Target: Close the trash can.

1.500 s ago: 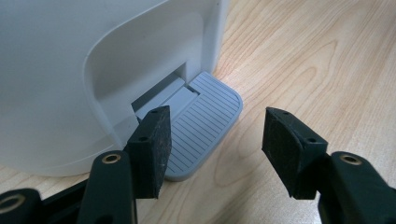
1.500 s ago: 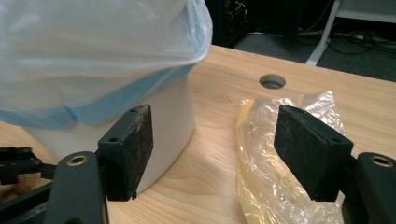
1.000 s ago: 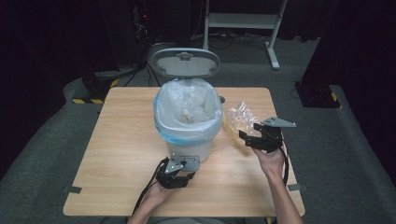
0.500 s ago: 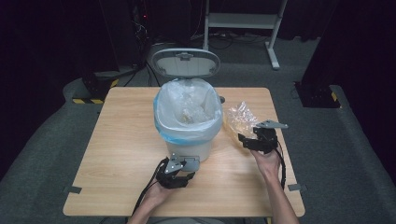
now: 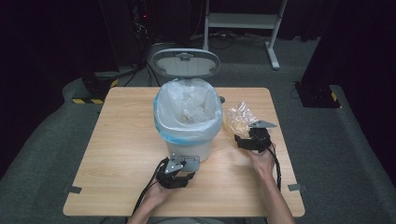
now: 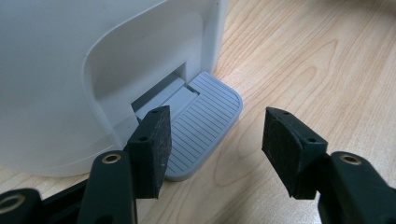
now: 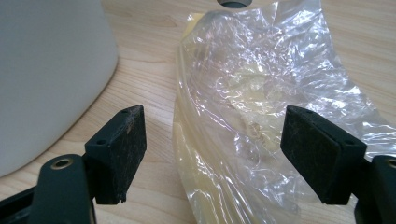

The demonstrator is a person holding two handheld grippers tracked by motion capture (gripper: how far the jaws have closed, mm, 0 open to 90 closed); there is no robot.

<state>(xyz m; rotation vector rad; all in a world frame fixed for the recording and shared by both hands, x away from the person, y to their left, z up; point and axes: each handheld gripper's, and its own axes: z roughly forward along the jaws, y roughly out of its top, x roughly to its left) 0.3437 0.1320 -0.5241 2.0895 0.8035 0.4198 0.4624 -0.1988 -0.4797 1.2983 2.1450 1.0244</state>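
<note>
My left hand's black two-jaw gripper [image 5: 176, 176] sits low, jaws spread wide — my right black gripper [image 5: 251, 140] reaches forward, jaws likewise parted.

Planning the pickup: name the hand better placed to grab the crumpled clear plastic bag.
Right. The right gripper is open with the crumpled clear plastic bag between its fingers; the left gripper faces the bin's grey ribbed pedal.

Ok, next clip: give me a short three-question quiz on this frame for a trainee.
1. True or false: the bin lid is up.
2. What lies between the right gripper's open jaws? A) crumpled plastic bag B) a sponge C) a cup
3. What does the left gripper face at the base of the bin?

Key
1. True.
2. A, the plastic bag, not yet gripped.
3. The grey pedal.
</note>
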